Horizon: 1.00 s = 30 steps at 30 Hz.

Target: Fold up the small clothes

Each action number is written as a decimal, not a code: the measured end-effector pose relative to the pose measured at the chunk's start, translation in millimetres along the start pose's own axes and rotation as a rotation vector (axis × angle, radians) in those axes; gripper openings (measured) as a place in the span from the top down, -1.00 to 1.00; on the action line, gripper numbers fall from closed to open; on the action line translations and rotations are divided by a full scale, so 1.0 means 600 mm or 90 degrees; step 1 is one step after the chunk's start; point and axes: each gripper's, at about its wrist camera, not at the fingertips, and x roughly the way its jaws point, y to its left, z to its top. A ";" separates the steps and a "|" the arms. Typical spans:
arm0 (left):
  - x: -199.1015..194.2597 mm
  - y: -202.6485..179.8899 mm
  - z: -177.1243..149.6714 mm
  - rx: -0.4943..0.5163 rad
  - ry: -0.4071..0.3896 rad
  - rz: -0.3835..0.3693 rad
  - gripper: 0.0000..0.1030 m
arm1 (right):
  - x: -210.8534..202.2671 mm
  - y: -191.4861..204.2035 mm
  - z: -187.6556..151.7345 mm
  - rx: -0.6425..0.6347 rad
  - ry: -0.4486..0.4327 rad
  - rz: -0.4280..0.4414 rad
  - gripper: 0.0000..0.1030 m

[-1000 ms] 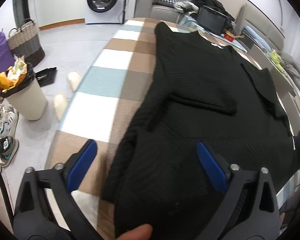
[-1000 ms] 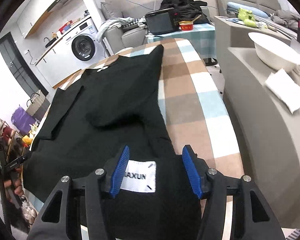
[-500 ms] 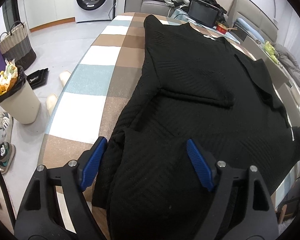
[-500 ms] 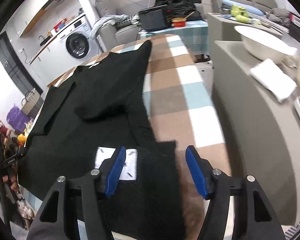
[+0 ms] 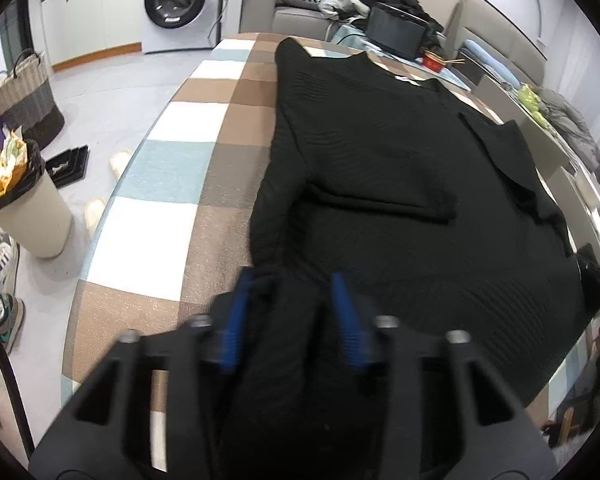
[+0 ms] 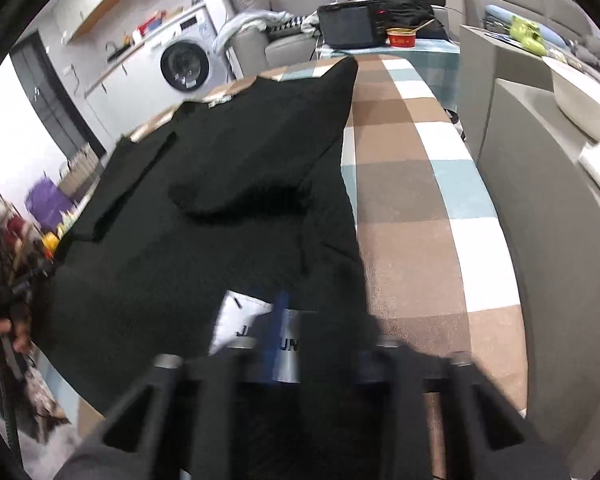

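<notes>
A black knit sweater [image 5: 400,168] lies spread on the checked tablecloth [image 5: 172,168], both sleeves folded in over its body. My left gripper [image 5: 290,316] has its blue pads closing on the near left hem corner, with black fabric bunched between them. The sweater also shows in the right wrist view [image 6: 228,184]. My right gripper [image 6: 320,336] is shut on the near right hem corner, beside the white label [image 6: 240,320]. Motion blur softens both grippers.
A bin [image 5: 24,208], slippers and shoes stand on the floor to the left. A washing machine [image 5: 176,4] and sofa are at the back. A grey counter [image 6: 548,200] with a white basin runs along the table's right side.
Both grippers moved forward over the sweater's near hem and closed from wide open onto the fabric at its two corners.
</notes>
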 end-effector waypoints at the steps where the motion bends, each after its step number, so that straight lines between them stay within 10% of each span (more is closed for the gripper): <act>1: -0.004 -0.007 -0.005 0.015 -0.001 0.001 0.51 | -0.001 0.000 -0.001 -0.005 0.003 0.008 0.70; 11: -0.029 -0.002 -0.028 0.006 0.013 0.028 0.15 | -0.024 -0.030 -0.022 0.048 0.019 0.014 0.57; 15: -0.057 0.011 -0.039 -0.003 0.010 0.035 -0.05 | -0.056 -0.047 -0.028 0.080 0.008 0.045 -0.03; 30: -0.163 0.003 -0.098 -0.023 -0.002 0.027 -0.05 | -0.151 -0.027 -0.097 0.040 0.007 0.069 -0.03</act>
